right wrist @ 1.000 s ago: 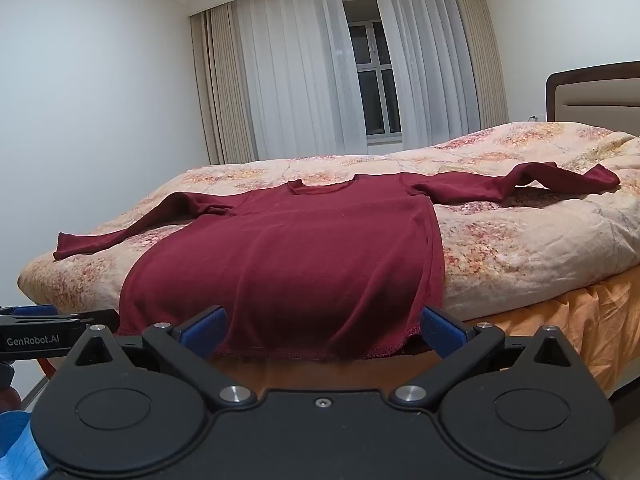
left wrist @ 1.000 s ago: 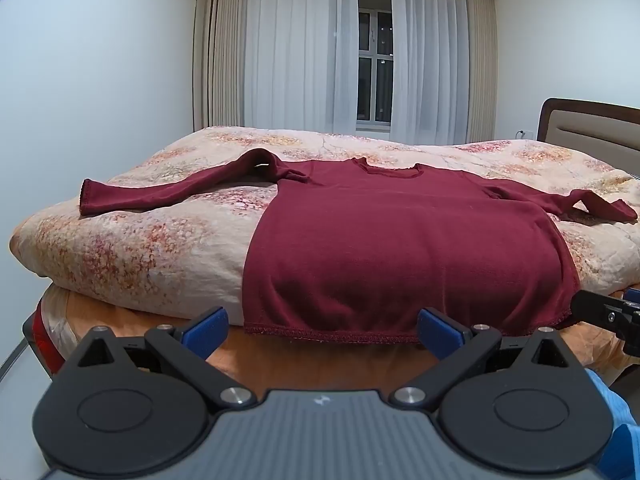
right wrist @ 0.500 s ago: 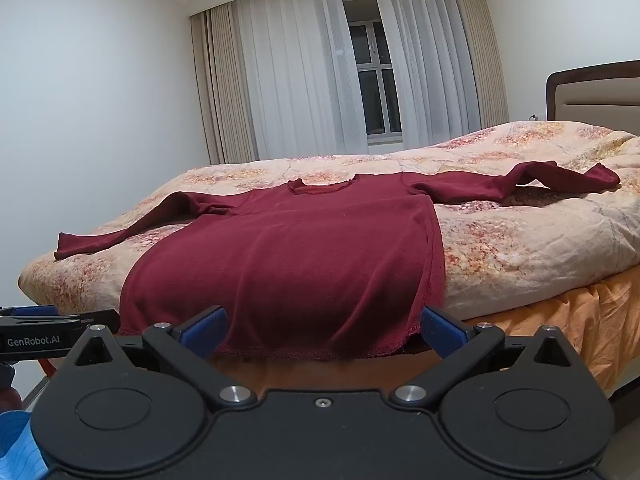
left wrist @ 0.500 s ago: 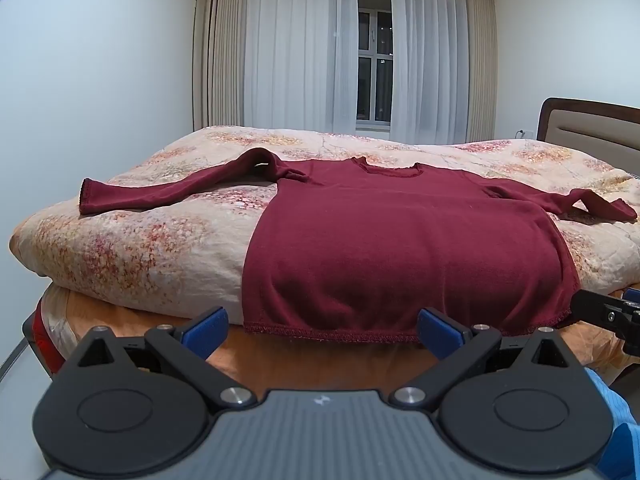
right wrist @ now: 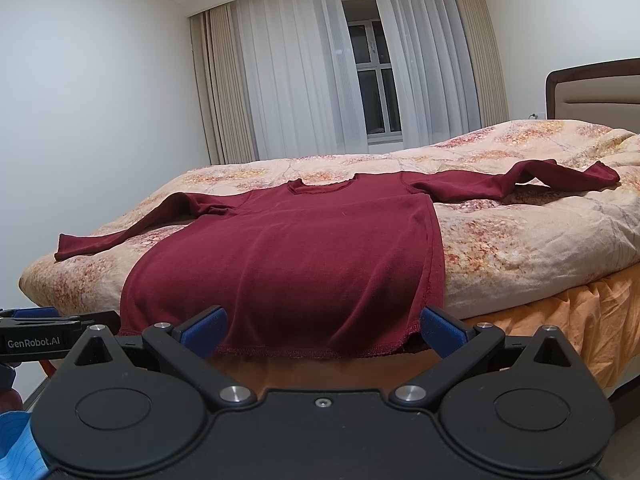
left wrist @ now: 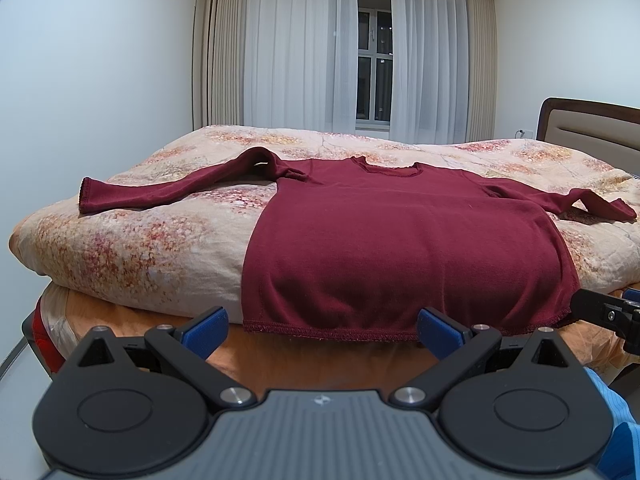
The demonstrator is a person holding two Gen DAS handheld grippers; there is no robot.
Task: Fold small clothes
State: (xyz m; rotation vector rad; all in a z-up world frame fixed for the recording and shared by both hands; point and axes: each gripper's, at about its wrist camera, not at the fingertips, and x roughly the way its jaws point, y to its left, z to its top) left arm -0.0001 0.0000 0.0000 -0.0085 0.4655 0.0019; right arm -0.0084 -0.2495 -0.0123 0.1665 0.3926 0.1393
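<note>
Burgundy knit sweater spread flat.

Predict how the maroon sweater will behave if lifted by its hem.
The maroon sweater drapes over the quilt edge, so it probably flops and sags. Its spread sleeves would likely trail. The thin knit looks light and unlikely to slip.

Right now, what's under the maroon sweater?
The maroon sweater lies flat on the floral duvet; its hem hangs over the edge above the orange sheet. Whatever lies beneath its body is covered.
</note>
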